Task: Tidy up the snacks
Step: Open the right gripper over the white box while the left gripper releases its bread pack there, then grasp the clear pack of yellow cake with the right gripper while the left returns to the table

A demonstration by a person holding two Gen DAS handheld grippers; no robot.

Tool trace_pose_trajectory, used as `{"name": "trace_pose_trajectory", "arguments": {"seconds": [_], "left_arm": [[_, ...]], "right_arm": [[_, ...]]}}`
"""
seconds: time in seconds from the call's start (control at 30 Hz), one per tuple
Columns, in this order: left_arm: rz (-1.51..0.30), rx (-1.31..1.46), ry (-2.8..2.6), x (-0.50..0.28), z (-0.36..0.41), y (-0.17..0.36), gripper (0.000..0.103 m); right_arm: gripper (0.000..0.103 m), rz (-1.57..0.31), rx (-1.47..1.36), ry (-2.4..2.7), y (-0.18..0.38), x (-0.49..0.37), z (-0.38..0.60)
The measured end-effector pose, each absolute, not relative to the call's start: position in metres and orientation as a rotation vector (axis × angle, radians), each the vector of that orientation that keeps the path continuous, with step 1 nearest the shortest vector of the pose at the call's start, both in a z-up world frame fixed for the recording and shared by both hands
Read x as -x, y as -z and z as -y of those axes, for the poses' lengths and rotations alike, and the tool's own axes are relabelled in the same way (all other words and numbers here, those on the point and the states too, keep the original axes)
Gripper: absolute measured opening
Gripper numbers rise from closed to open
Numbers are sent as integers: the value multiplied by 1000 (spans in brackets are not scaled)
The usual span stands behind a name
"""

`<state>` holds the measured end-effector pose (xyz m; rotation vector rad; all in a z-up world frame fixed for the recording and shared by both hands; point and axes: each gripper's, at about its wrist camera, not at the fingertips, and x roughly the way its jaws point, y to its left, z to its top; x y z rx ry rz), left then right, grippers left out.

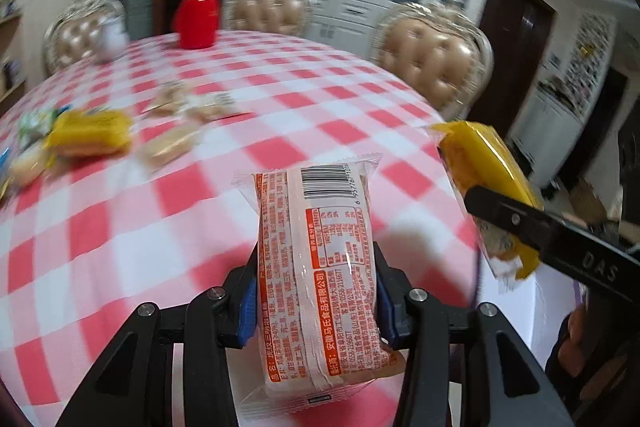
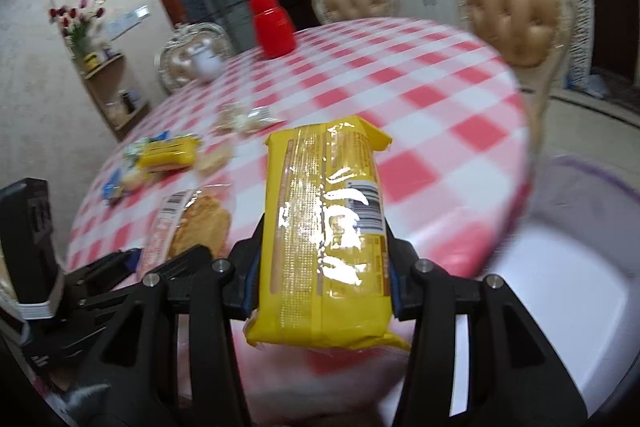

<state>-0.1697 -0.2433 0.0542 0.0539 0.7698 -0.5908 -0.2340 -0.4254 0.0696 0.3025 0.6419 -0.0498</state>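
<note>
In the left wrist view my left gripper (image 1: pixel 316 301) is shut on an orange-printed snack packet (image 1: pixel 320 259) with a barcode on top, held above the red-and-white checked table (image 1: pixel 160 219). My right gripper (image 2: pixel 324 279) is shut on a yellow snack packet (image 2: pixel 324 227), lengthwise between the blue pads. From the left wrist view that yellow packet (image 1: pixel 488 179) hangs at the table's right edge. The right wrist view shows the orange packet (image 2: pixel 192 223) low on the left. Both packets are off the table.
Several loose snacks (image 1: pixel 88 135) lie at the table's left, among them a yellow packet (image 2: pixel 168 155). A red jar (image 1: pixel 198 15) and a white teapot (image 2: pixel 206 63) stand at the far side. A white bin (image 2: pixel 568 287) sits beyond the table's right edge. Padded chairs (image 2: pixel 514 7) ring the table.
</note>
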Motion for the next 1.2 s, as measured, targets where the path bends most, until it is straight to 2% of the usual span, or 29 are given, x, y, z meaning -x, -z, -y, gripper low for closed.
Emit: {"name": "trace_pose_trajectory", "arguments": {"seconds": [0.57,0.7,0.83,0.87,0.9,0.93,0.97,1.0,1.2], "left_arm": [[-831,-277,941,233,395,-35,47],[-872,-294,985,241,416,-21,47],[-907,-269,1052,250,422,-12,49],[-899,-271,1059,252,424,-11,54],[-884,-276,1061,255,426,-12,63],[-864,-275,1063,258,425,-14,68],[-843,-271,1064,260,423,-16,77],[-821,-264,1066,262,419,-19,82],[-688,-300,951,246,373,-37,84]], "right_arm": [[51,-742,-211,405,-57,285,542],[49,-768,-147,500,-52,291,560],[49,-767,-202,540,-55,303,577],[49,-752,-209,539,-58,305,578],[52,-723,-219,544,-65,308,578],[56,-704,-227,552,-69,309,578],[65,-689,-234,556,-72,311,577],[68,-671,-241,553,-76,312,575],[69,-588,-285,463,-96,304,540]]}}
